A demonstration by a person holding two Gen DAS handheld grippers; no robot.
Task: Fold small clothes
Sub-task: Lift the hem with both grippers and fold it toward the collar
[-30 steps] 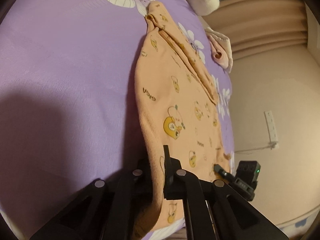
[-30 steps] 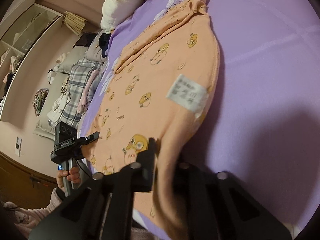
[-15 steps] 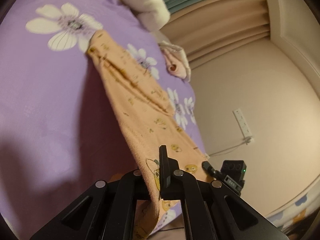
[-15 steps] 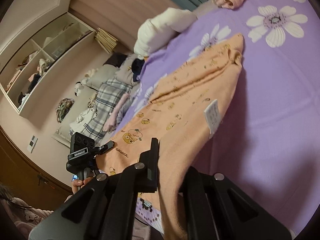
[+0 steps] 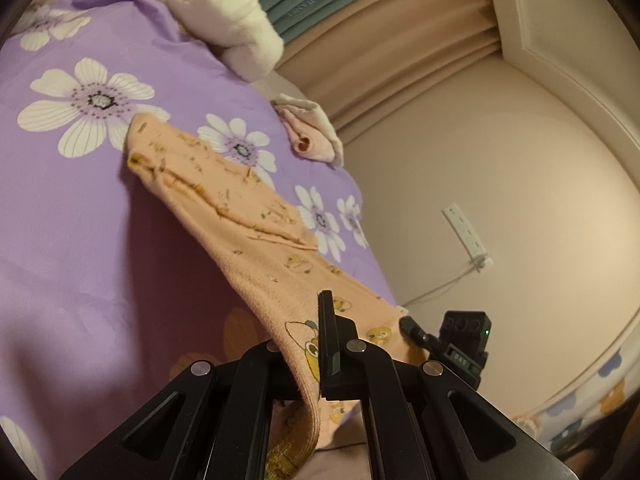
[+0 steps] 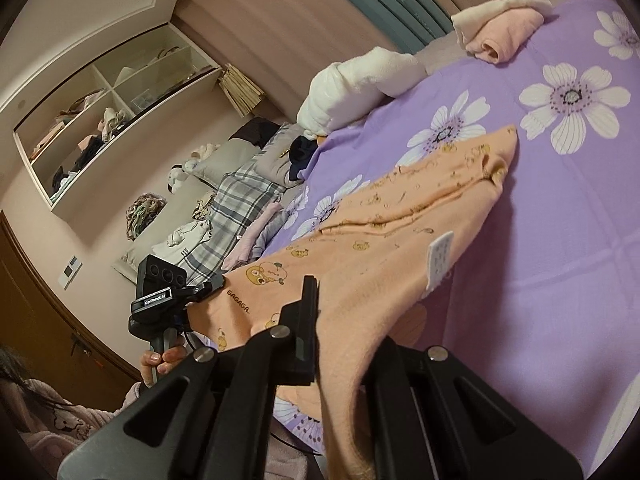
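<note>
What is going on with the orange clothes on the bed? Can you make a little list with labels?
garment: orange baby garment with cartoon prints and a white label
left gripper: shut on one near corner of the garment
right gripper: shut on the other near corner
near edge: held up off the bed
far end: resting on the purple flowered sheet
also on bed: rolled white blanket, small pink folded cloth

1 orange garment, 2 grippers (1 per hand), 1 rolled pink cloth.
</note>
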